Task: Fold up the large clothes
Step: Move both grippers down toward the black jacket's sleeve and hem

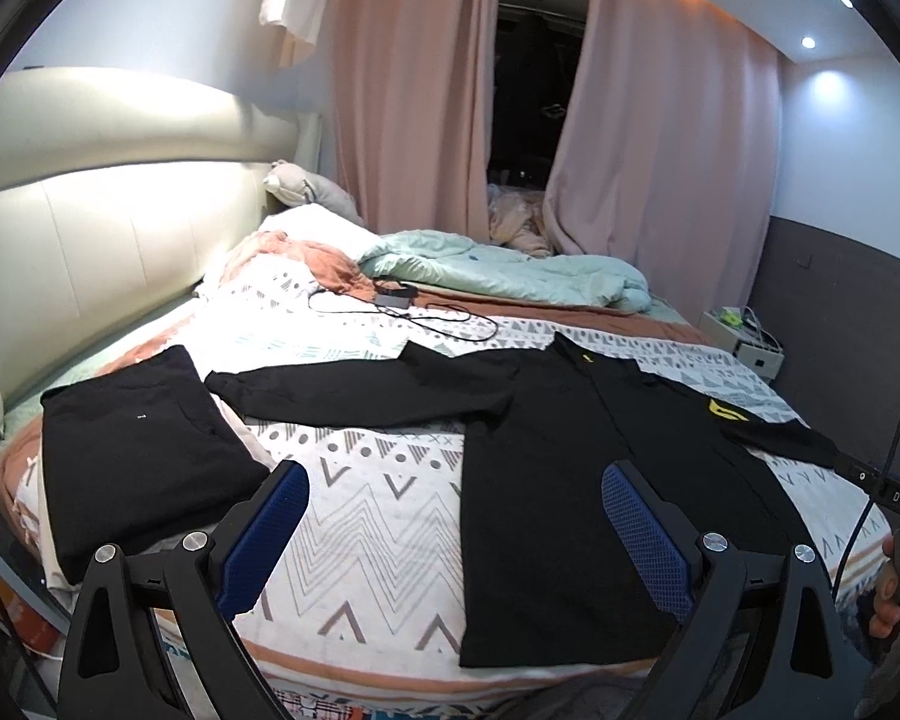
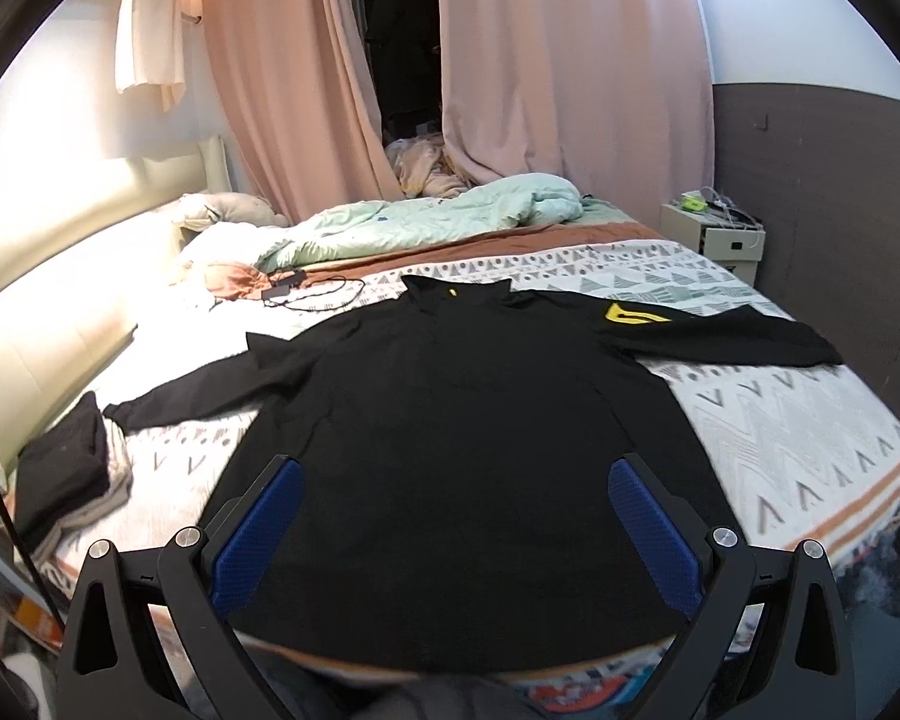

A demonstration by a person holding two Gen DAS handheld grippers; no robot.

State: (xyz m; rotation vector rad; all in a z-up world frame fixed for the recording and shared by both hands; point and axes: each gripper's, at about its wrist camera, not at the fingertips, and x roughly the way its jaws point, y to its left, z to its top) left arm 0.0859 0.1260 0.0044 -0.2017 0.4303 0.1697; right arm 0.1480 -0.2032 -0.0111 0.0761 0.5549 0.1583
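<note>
A black long-sleeved shirt [image 2: 462,420] lies spread flat on the bed [image 2: 780,438], collar toward the far side, hem at the near edge, both sleeves stretched out to the sides. A yellow emblem [image 2: 633,316] marks its right sleeve, and a small yellow tag sits at the collar. The bed carries a white cover with grey and orange geometric patterns.

The left tool [image 1: 453,531] hovers above the near edge of the bed with its 2 blue-padded fingers [image 1: 267,534] spread apart, gripping nothing. The right tool [image 2: 456,531] hangs over the shirt's lower part, fingers likewise apart and empty.

To the left, near the cream headboard [image 1: 90,252], a folded black garment [image 1: 138,450] rests on other folded cloth. A mint quilt [image 2: 426,210] lies bunched at the far side, with a black cable [image 1: 426,318] before it and pink curtains [image 2: 570,72] behind.
</note>
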